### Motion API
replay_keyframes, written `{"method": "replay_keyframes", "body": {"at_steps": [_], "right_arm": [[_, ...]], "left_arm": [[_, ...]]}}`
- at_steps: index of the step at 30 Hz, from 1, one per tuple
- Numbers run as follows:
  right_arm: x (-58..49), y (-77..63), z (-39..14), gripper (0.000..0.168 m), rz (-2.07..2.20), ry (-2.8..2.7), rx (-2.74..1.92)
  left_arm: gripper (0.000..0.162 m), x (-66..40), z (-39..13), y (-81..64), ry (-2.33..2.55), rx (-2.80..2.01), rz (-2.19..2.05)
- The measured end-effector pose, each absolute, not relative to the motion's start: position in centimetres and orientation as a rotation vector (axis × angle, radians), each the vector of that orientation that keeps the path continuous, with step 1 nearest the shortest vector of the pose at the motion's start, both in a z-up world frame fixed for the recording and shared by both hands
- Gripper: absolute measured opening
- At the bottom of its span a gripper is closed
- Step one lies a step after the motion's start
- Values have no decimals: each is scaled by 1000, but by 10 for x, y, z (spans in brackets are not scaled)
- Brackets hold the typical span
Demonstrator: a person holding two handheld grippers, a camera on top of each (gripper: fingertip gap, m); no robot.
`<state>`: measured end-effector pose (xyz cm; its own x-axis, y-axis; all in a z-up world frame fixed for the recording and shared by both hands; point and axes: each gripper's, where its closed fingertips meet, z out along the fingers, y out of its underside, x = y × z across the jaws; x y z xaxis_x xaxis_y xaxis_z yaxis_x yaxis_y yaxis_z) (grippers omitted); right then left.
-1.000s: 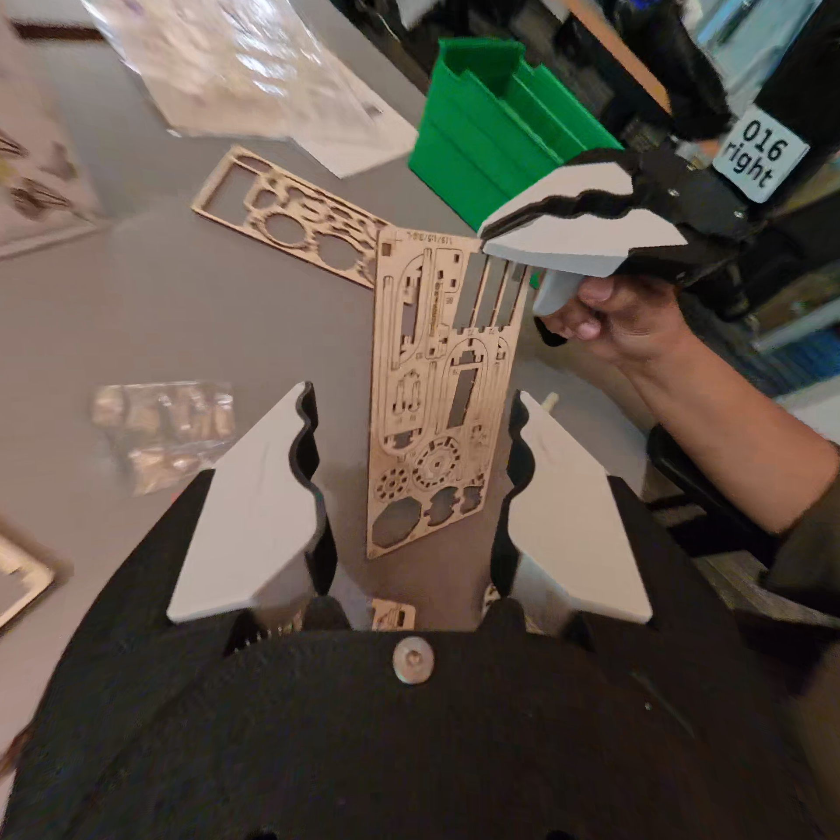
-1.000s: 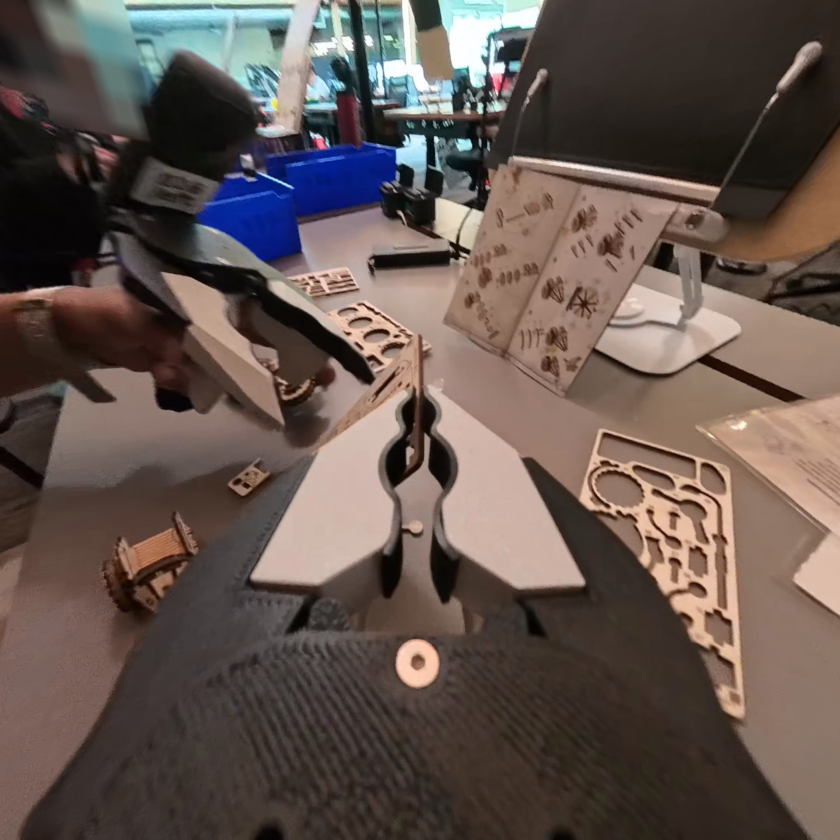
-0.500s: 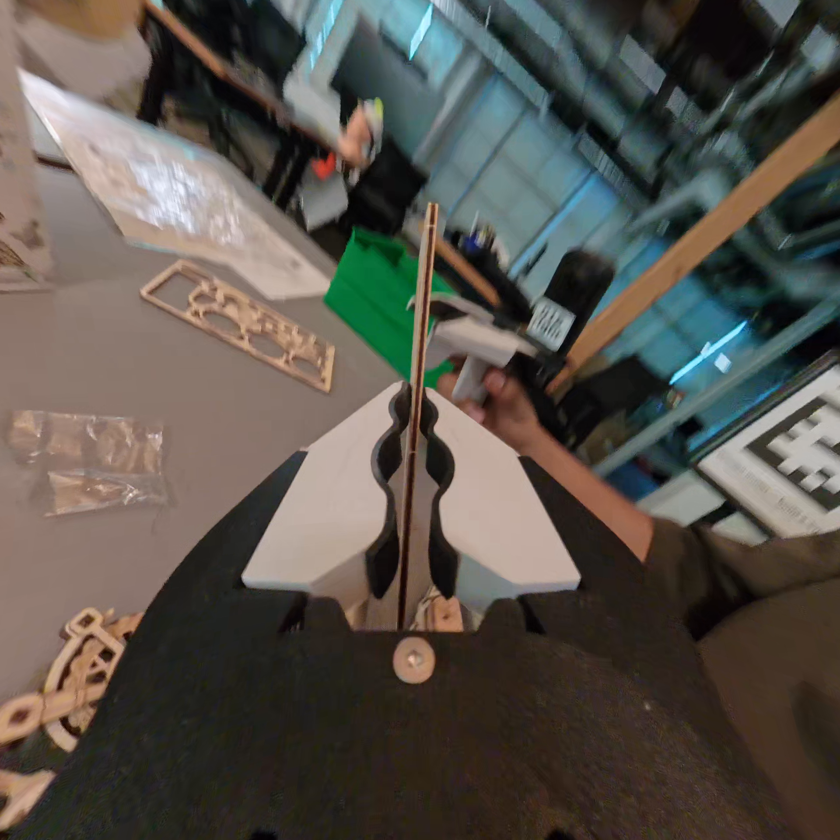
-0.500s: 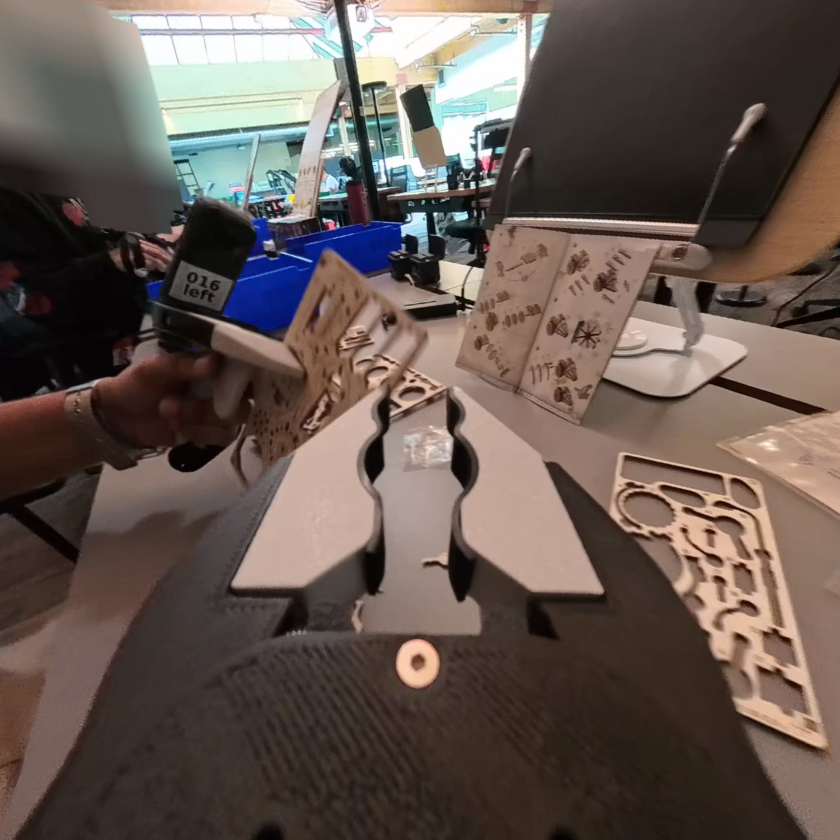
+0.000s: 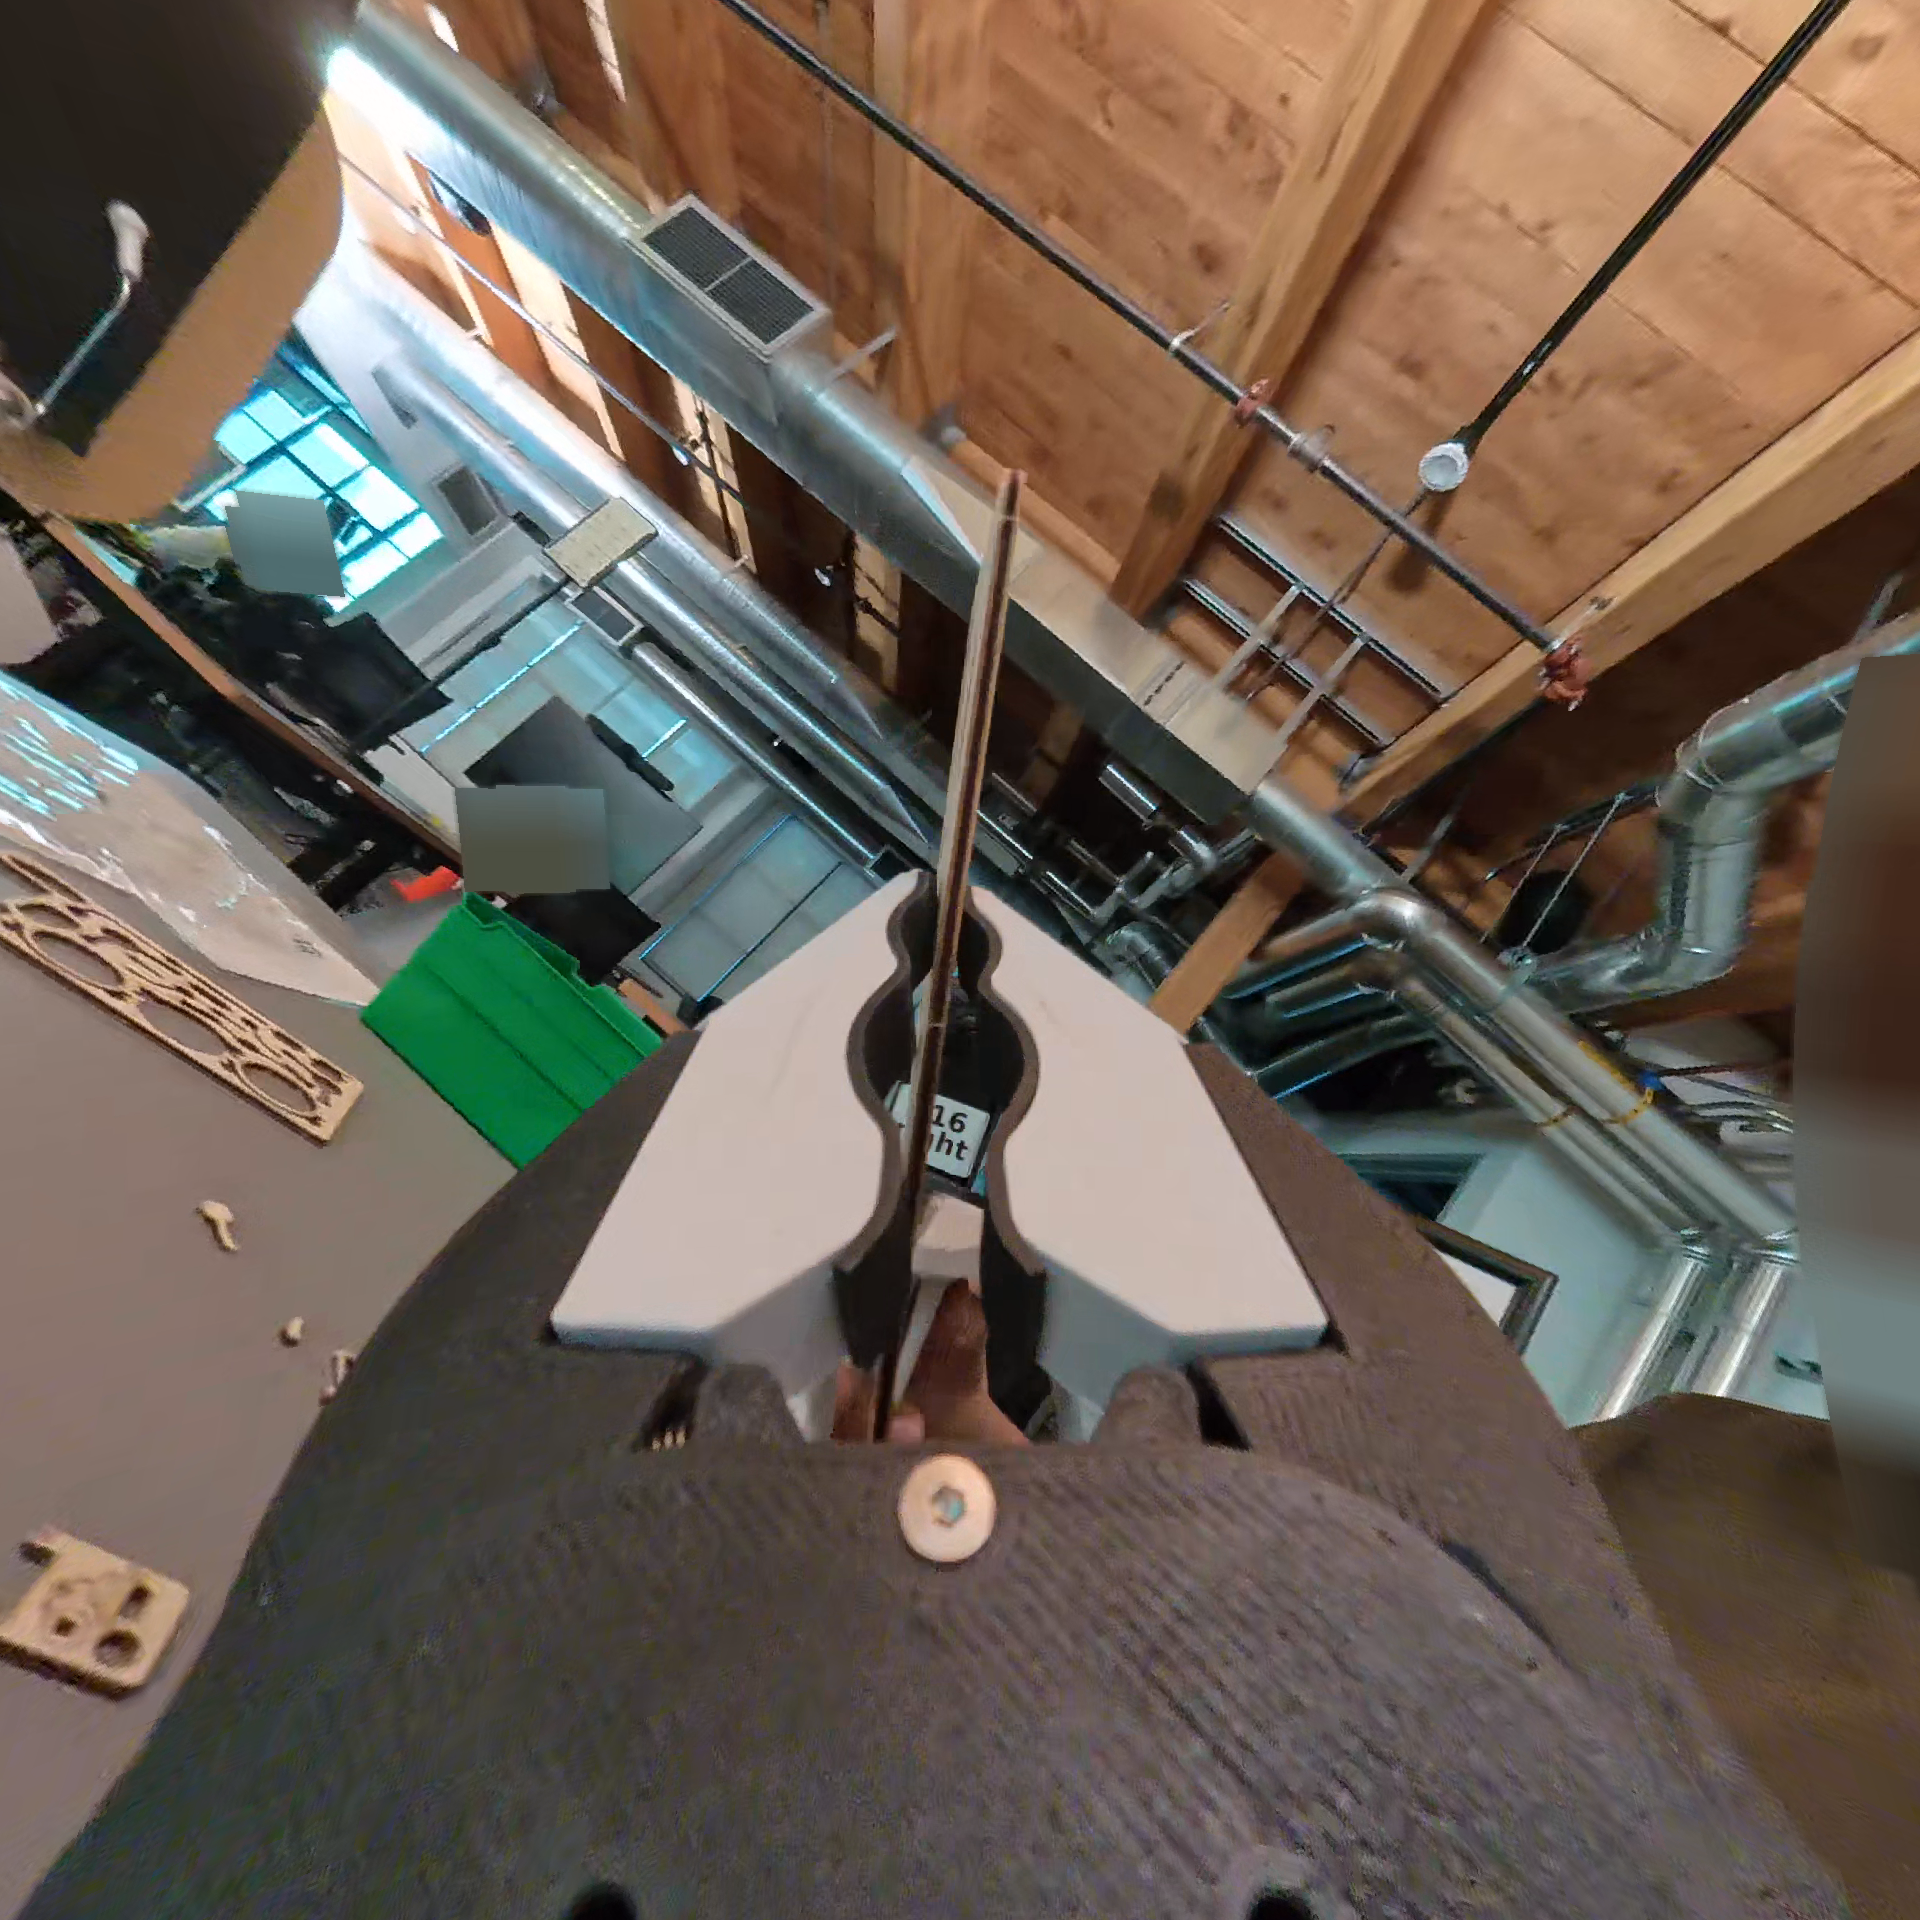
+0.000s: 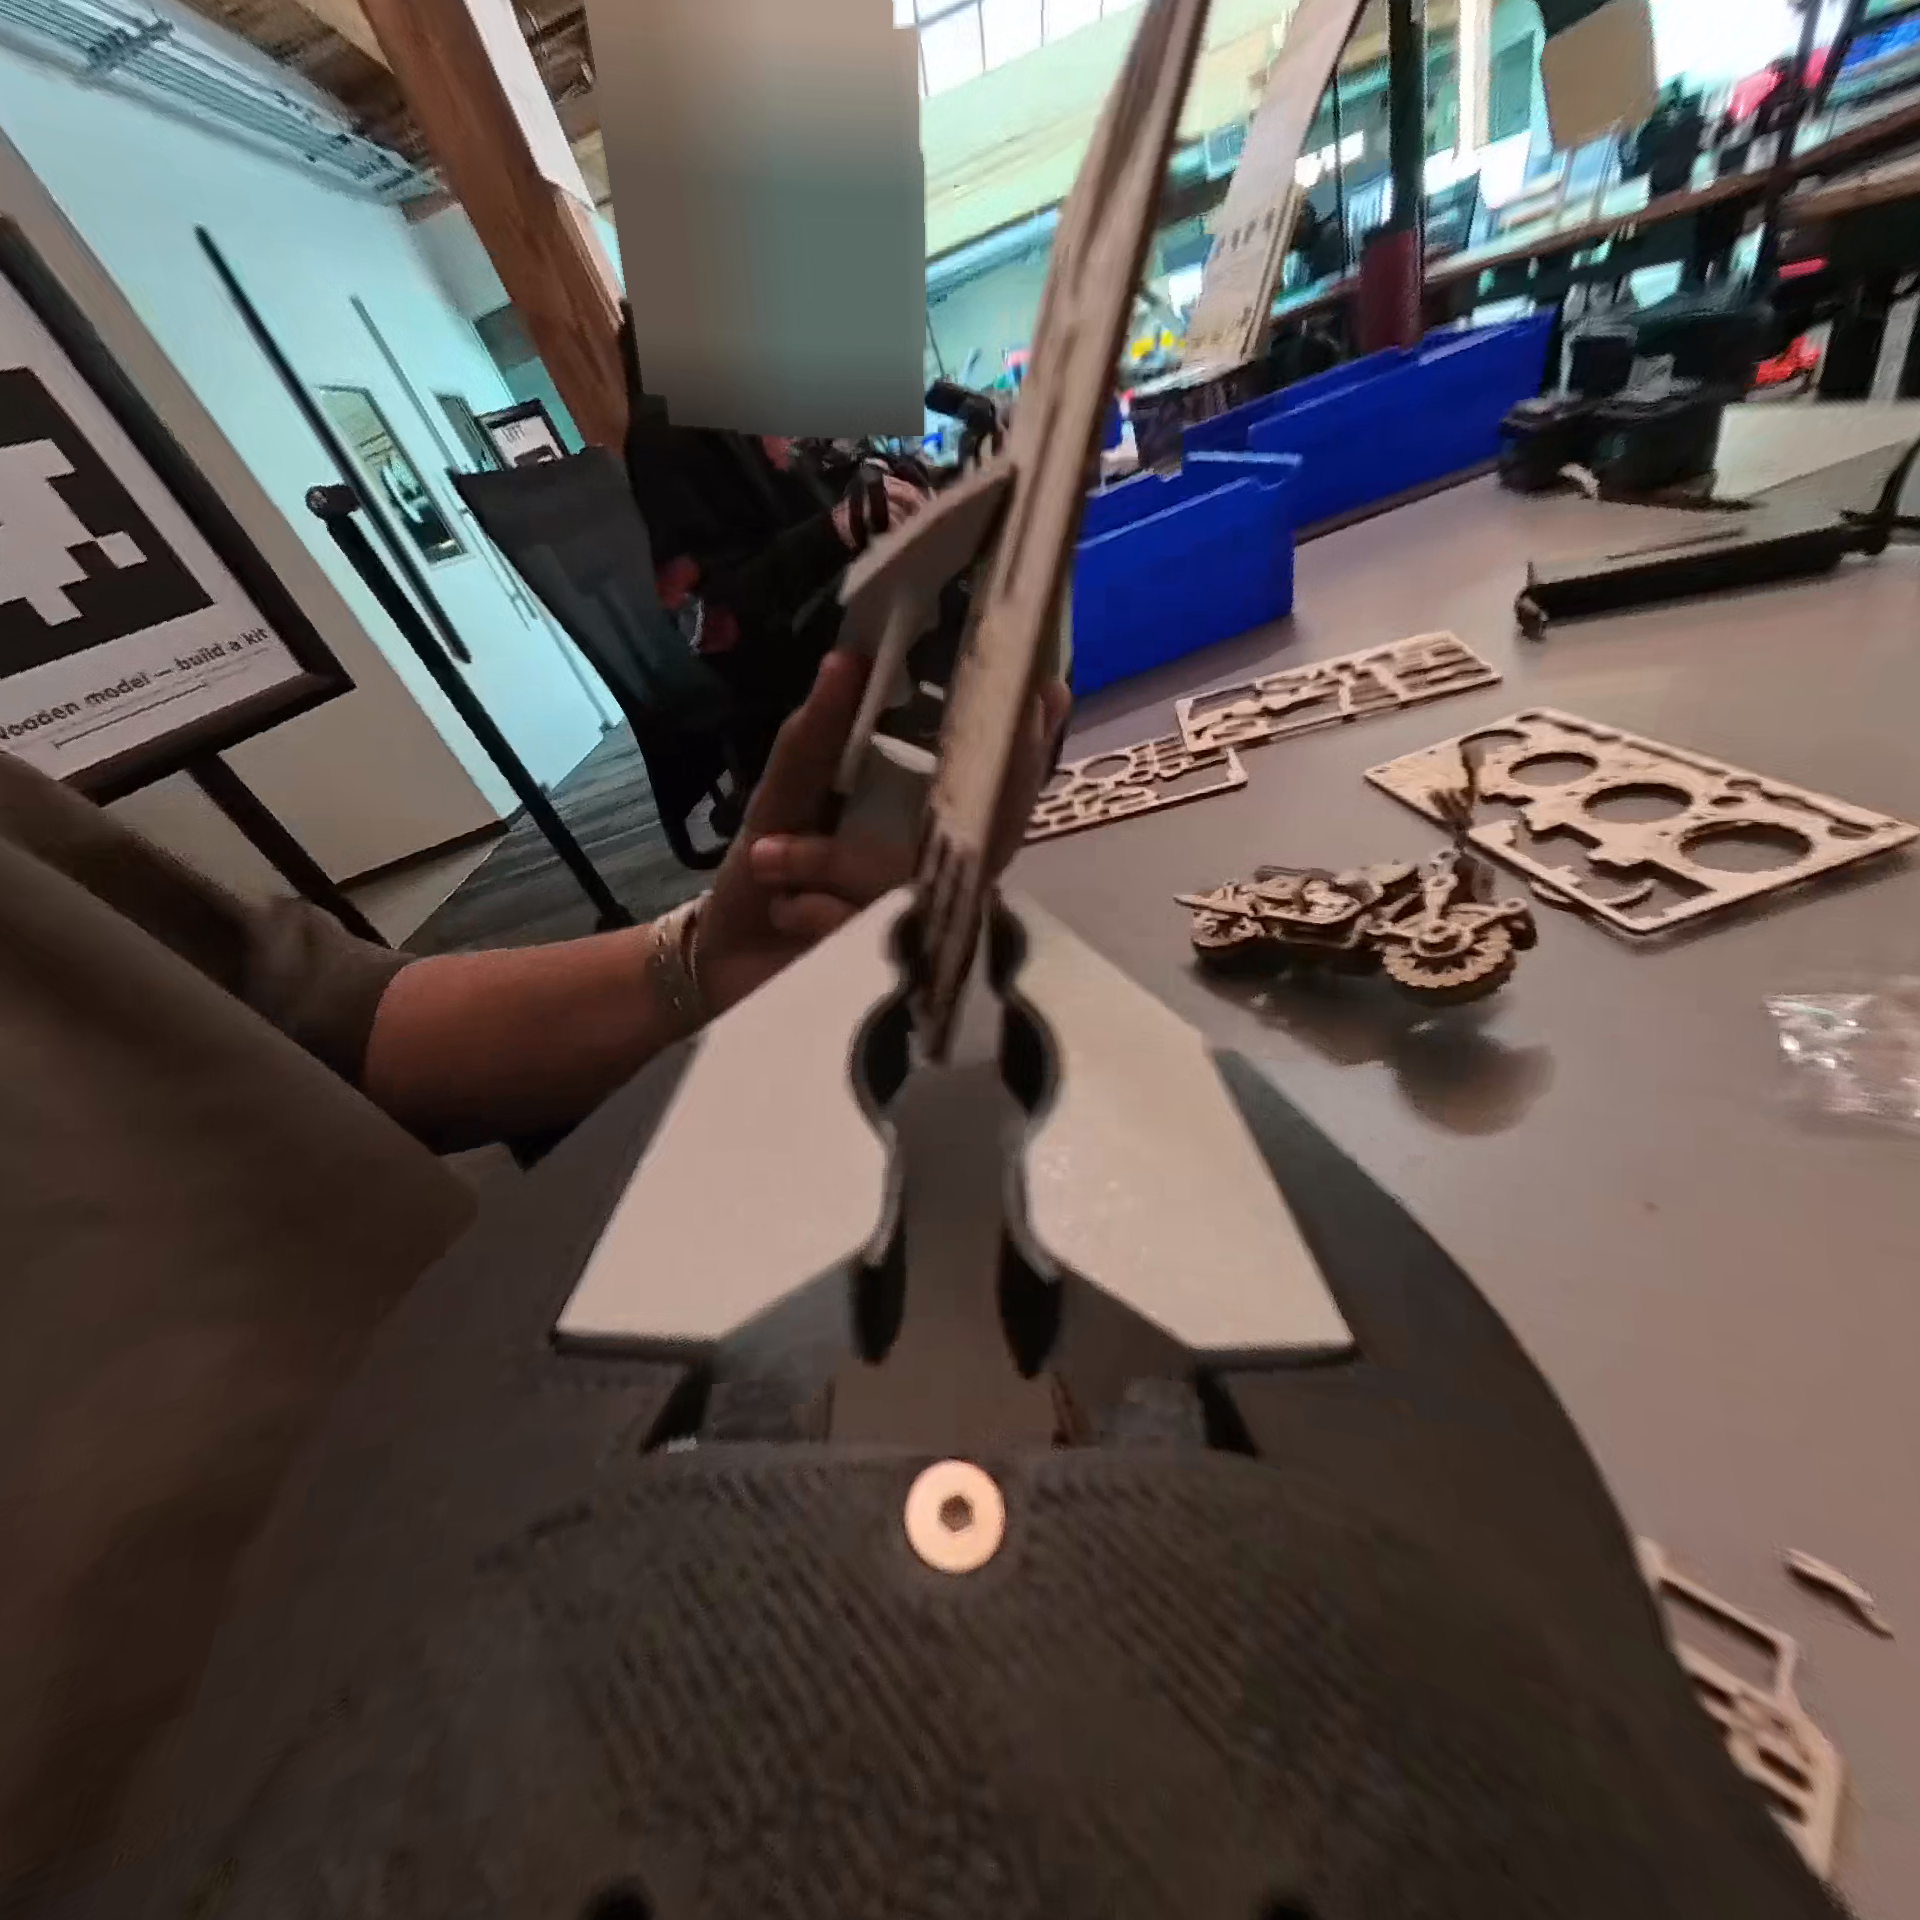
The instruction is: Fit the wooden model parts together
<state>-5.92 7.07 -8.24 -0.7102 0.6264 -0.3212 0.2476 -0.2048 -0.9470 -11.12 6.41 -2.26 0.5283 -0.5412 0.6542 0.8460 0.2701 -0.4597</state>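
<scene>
Left wrist view: the left gripper [image 5: 940,925] is tilted up toward the ceiling and its jaws are clamped on a thin wooden sheet [image 5: 971,727], seen edge-on. The sheet runs from deep between the fingers [image 5: 779,1132] up past their tips, standing against the wooden beams and metal ducts overhead. Through the gap low between the fingers a hand [image 5: 956,1371] and part of the right gripper [image 5: 940,1231] show behind the sheet. To the left lies the grey table [image 5: 125,1195], with an emptied cut-out sheet [image 5: 177,1008] flat on it, a green bin [image 5: 499,1018] at its far edge, a few tiny wooden bits [image 5: 218,1221] and a small square wooden part [image 5: 88,1626] near the lower left corner.

Right wrist view: the right gripper [image 6: 951,925] has its tips closed in on the lower edge of the same sheet [image 6: 1049,447], which rises steeply up and to the right and is blurred. Whether the tips truly pinch it or only touch it, I cannot tell. Just beyond, the left gripper [image 6: 935,551] holds the sheet from the left side, with a hand [image 6: 800,831] around its grip. On the table [image 6: 1558,1143] to the right stands a small wooden motorcycle model [image 6: 1361,925], with three emptied sheets [image 6: 1631,821] lying flat behind it, blue bins [image 6: 1184,582] farther back, and a clear plastic bag [image 6: 1849,1049] at the right edge.
</scene>
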Motion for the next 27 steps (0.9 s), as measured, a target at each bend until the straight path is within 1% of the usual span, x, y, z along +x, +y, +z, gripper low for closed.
{"method": "replay_keyframes", "body": {"at_steps": [1,6,8,12,19,27], "right_arm": [[-56,71,-80,4,2000,-1747,-1020],[-48,103,-73,0,2100,-1575,-1083],[-47,120,-71,0,2188,-1514,-1094],[-52,149,-70,0,2324,-1390,-1137],[-55,164,-70,0,2339,-1325,-1151],[-55,176,-66,0,2481,-1164,-1198]], "left_arm": [[0,-108,-25,64,-410,-865,-973],[3,-95,-42,74,-390,-928,-988],[0,-87,-48,84,-348,-1021,-970],[0,-79,-66,100,-306,-1164,-915],[0,-74,-77,112,-331,-1201,-1002],[1,-61,-86,119,-300,-1265,-958]]}}
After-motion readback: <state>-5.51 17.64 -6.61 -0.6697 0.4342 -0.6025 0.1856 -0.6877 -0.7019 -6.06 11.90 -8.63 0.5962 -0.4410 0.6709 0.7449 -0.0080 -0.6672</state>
